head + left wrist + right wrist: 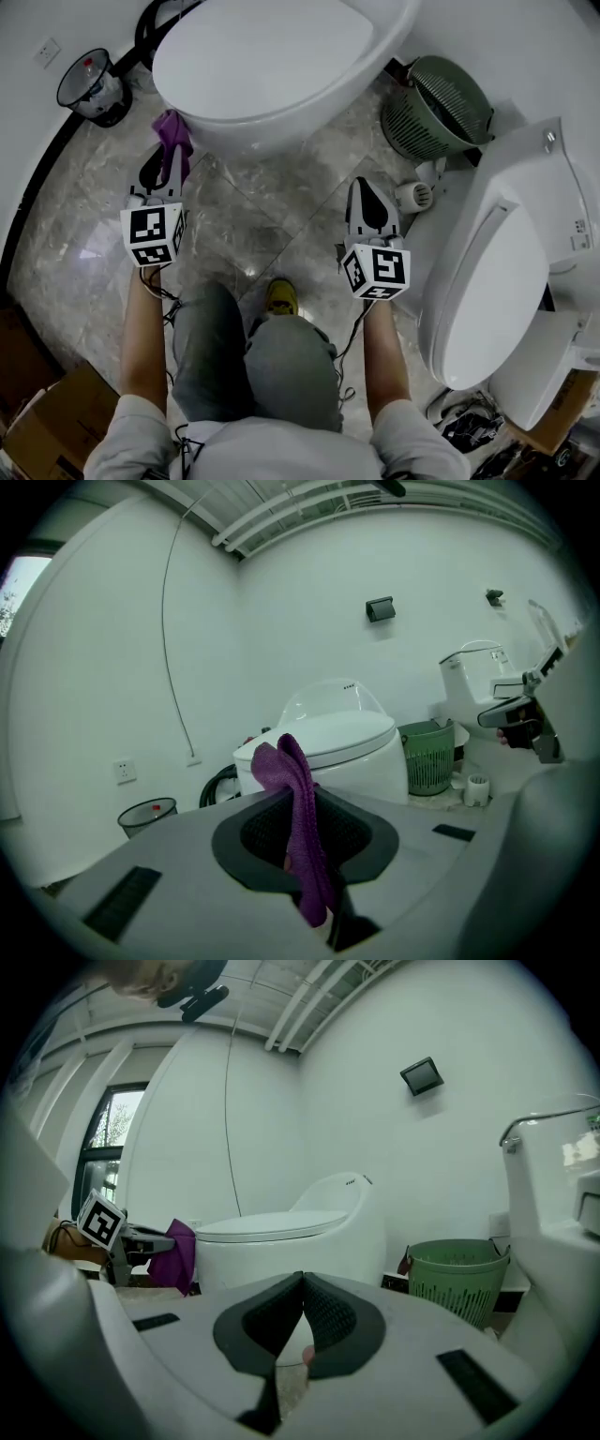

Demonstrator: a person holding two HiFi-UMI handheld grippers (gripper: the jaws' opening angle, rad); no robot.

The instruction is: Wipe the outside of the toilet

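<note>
Head view: the toilet (pixel 272 66), lid down, fills the top centre of the frame. The left gripper (pixel 161 171) sits at the middle left, clamped on a purple cloth (pixel 172 131) that sticks out toward the toilet's base, just beside it. The right gripper (pixel 368 192) is right of centre over the marble floor (pixel 253 216), clenched with nothing in it. A black bin (pixel 92 86) in the upper left corner holds something with a red spot, possibly rubbish, too small to name. A green basket (pixel 436 108) stands at the upper right, its slatted inside showing. A second toilet (pixel 497 281) occupies the right edge.

Left gripper view: the jaws pinch the cloth, which rises between them and folds over at centre frame. Behind it stands the toilet (pixel 328 747), the bin (pixel 147 816) at lower left and the basket (pixel 428 757) to the right.

Right gripper view: the jaws meet tip to tip, with nothing between them. The toilet (pixel 281 1237) is at centre, the basket (pixel 457 1274) at lower right, and the cloth (pixel 176 1255) at the left edge.
</note>
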